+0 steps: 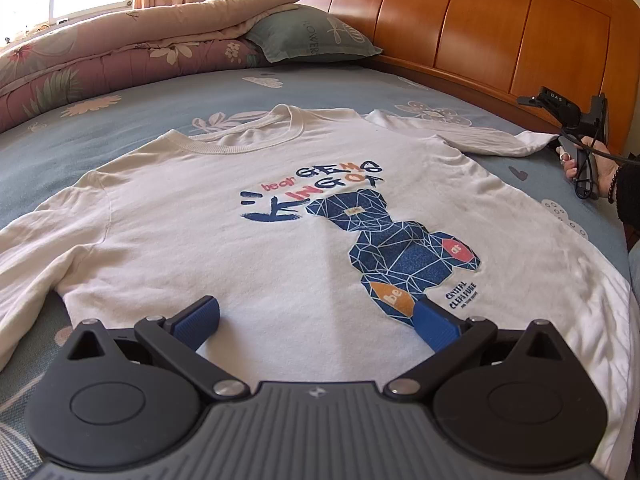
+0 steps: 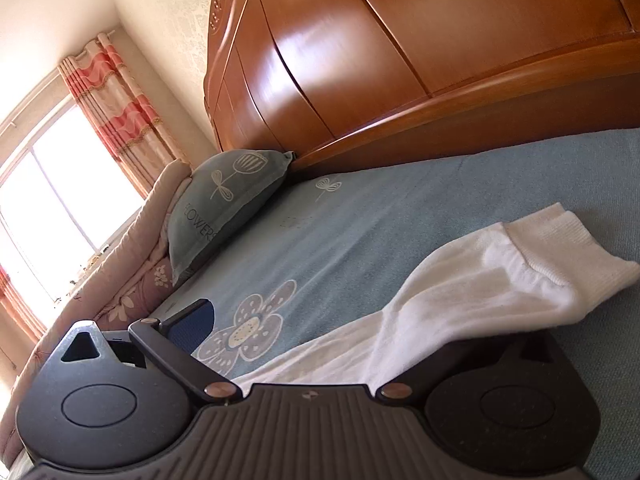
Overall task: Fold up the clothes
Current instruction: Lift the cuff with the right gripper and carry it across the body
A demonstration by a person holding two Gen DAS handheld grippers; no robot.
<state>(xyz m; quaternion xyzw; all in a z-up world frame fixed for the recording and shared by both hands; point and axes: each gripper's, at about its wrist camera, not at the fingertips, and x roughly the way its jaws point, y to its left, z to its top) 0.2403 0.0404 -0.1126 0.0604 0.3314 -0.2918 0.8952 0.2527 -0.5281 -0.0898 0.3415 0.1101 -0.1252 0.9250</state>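
A white long-sleeved shirt [image 1: 248,248] with a blue bear print lies face up and flat on the bed, collar toward the headboard. My left gripper [image 1: 320,320] hovers open over its lower front, blue pads [image 1: 204,314] spread wide with only flat cloth between them. The shirt's right sleeve [image 1: 472,136] stretches out to the right, where a hand [image 1: 596,172] holds my right gripper [image 1: 550,120] at the cuff. In the right wrist view the sleeve [image 2: 460,292] drapes over my open right gripper [image 2: 332,320], hiding its right finger; the cuff [image 2: 568,248] lies beyond.
A blue flowered sheet [image 1: 168,108] covers the bed. A folded quilt [image 1: 100,52] and a grey-green pillow [image 1: 308,36] lie at the back left. The wooden headboard [image 1: 480,24] runs along the far right side. A window with curtains [image 2: 116,100] is at the left.
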